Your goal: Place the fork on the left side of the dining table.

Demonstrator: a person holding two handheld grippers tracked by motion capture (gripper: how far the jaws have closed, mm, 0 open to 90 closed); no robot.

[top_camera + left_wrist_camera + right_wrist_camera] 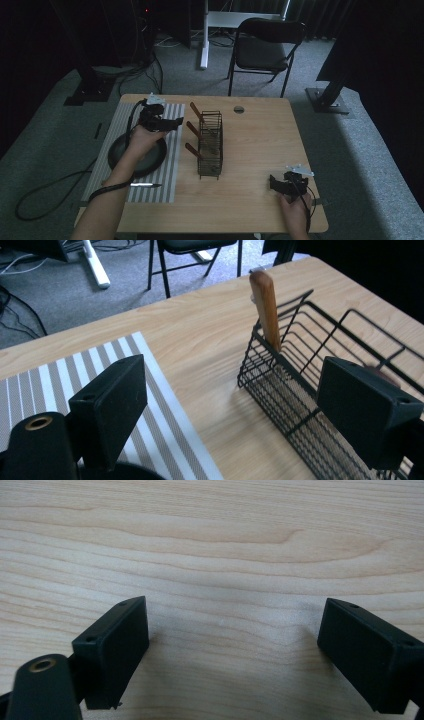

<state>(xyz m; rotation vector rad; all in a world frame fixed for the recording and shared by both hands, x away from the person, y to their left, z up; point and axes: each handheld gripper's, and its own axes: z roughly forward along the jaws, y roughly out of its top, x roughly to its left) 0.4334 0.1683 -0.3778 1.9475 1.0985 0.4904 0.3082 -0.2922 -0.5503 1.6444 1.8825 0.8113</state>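
My left gripper (pixel 172 123) hovers with jaws wide apart and empty over the striped grey-and-white mat (pixel 170 165), just left of the black wire rack (pixel 210 145) holding wooden-handled utensils (pixel 265 310). My right gripper (pixel 274 183) rests gaping, empty, at the near right.

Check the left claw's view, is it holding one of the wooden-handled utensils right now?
No, the left claw stands open with nothing between its jaws, and the wooden handle sits apart in the wire basket.

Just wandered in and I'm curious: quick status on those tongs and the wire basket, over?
Left tongs open, empty, beside the wire basket. Right tongs open, empty, low over bare table. Three wooden-handled utensils in basket. Nothing in the way.
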